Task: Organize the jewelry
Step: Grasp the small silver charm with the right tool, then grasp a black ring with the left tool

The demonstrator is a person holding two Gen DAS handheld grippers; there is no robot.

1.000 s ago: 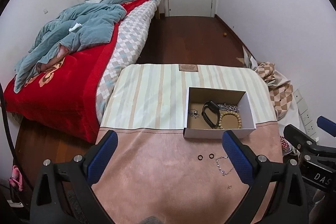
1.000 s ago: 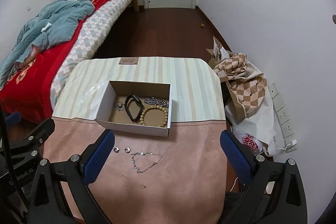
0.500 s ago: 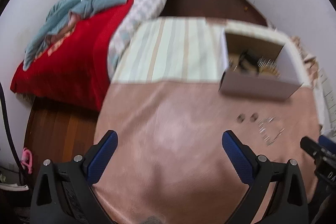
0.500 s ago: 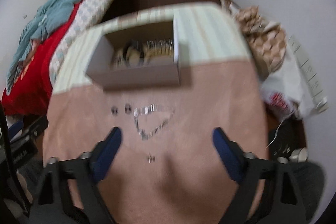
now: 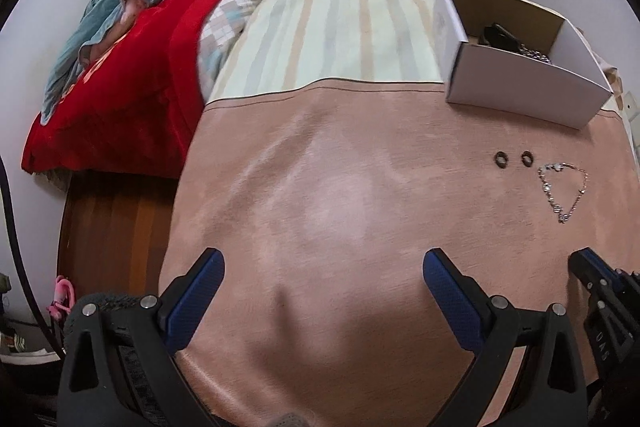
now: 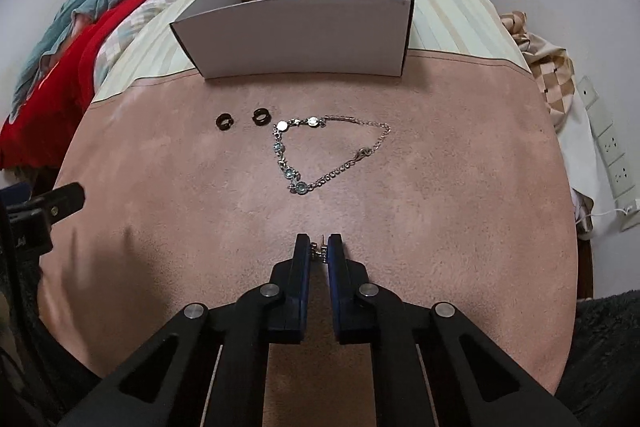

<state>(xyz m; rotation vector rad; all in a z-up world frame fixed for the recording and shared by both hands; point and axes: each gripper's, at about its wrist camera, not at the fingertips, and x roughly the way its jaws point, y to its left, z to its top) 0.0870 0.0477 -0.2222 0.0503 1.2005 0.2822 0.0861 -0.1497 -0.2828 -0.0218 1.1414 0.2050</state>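
A white cardboard box (image 6: 296, 27) stands at the far side of the pink table cover (image 6: 440, 187); it also shows in the left wrist view (image 5: 520, 95) with a black band (image 5: 498, 37) and a chain inside. Two dark rings (image 6: 242, 119) and a silver bracelet with blue stones (image 6: 320, 155) lie in front of it. My right gripper (image 6: 319, 249) is low at the cover, shut on a small metal earring (image 6: 320, 247). My left gripper (image 5: 320, 291) is open and empty over the bare cover to the left.
A bed with a red blanket (image 5: 120, 87) and teal quilt stands left of the table. A striped cloth (image 5: 340, 39) covers the table's far half. Checked fabric (image 6: 548, 75) and wall sockets (image 6: 608, 143) lie to the right.
Both grippers dropped toward the table. My right gripper went from wide open to closed around the small earring near the front edge. The left gripper stayed open.
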